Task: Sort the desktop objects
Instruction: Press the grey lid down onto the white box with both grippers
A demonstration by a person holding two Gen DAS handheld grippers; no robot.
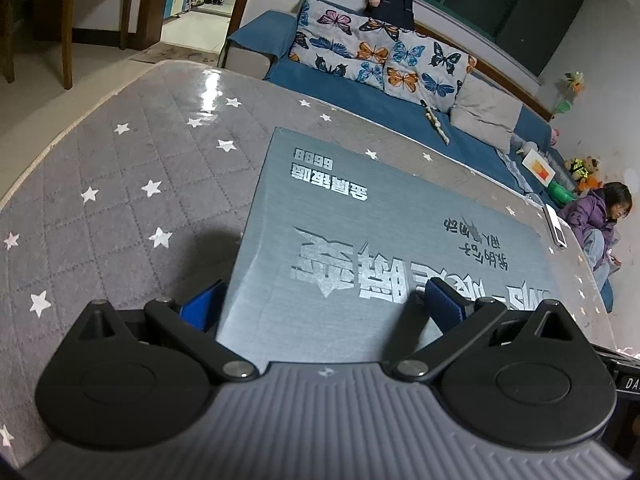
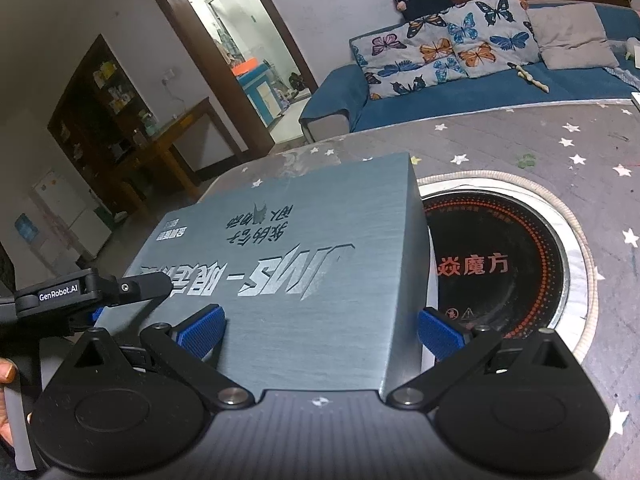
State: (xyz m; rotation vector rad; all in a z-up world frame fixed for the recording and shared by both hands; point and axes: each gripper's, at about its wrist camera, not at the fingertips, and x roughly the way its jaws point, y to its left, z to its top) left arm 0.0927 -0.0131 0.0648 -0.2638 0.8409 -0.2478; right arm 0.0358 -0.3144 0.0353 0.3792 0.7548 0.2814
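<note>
two tongs meet one big grey box [image 2: 288,272] lying flat on a star-patterned surface [image 1: 100,184], just beside a round inset cooktop [image 2: 504,264]. left tongs [image 1: 324,300] spread wide across its left corner; right tongs [image 2: 320,328] spread wide across its right corner.

A home living room. A long blue sofa [image 1: 360,92] is the landmark: butterfly-print cushions [image 1: 372,50] lean along its back, soft toys [image 1: 585,169] sit at its far end, and a person in a purple jacket [image 1: 596,216] sits low beside that end. Just in front of it stands the surface [image 1: 120,168] under a star-patterned quilted cover, with a round built-in hotplate [image 2: 496,264]. Beyond the sofa's near end, a doorway [image 2: 248,48] opens to a lit room beside dark wooden shelving [image 2: 104,108].
</note>
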